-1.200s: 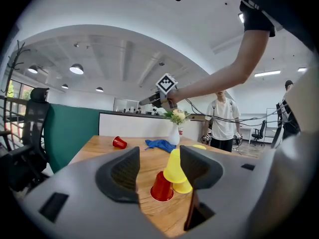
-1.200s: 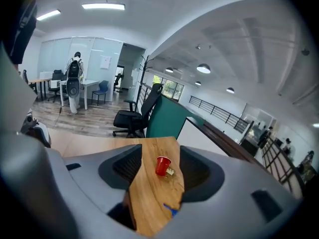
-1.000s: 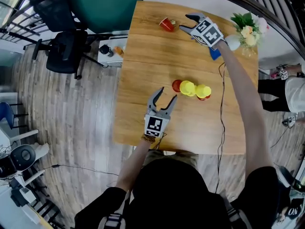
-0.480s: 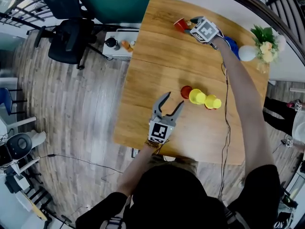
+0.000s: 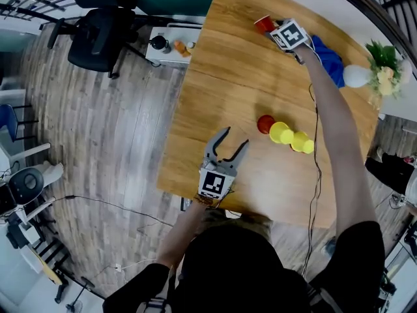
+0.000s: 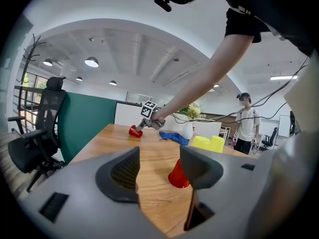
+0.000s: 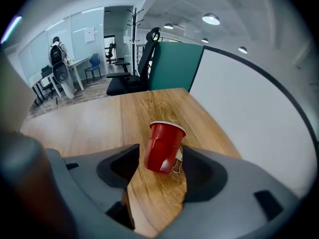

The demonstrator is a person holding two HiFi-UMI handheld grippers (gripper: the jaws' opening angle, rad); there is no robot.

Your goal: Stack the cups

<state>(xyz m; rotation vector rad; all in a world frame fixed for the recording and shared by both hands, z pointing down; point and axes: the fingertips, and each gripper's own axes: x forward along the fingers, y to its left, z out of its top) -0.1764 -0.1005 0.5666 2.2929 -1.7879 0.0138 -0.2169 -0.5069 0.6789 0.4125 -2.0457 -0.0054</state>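
My right tongs (image 7: 160, 154) are out at the 12 o'clock end of the tabletop (image 5: 228, 83). They are spread around a red cup (image 7: 164, 144) that lies tilted between the jaws, with its white-edged rim pointing away from me. The right jaw sits close against the cup. On the left side I cannot make out firm contact, so the cup is bracketed rather than clearly pinched. From above, that cup (image 5: 264, 23) sits near the far edge, just at the tips of the right tongs (image 5: 272, 27).

My left tongs (image 5: 234, 137) hover near the 6 o'clock edge. Their jaws are wide apart with nothing between them, as that gripper's own view (image 6: 159, 158) shows.

At about 1 o'clock from the left tongs, a second red cup (image 5: 265, 123) stands upside down. The yellow cups (image 5: 290, 136) touch one another in a row just to its 4 o'clock.

A blue cloth (image 5: 329, 57) lies at 3 o'clock from the far cup. A white vase with flowers (image 5: 355, 75) stands beyond the cloth.
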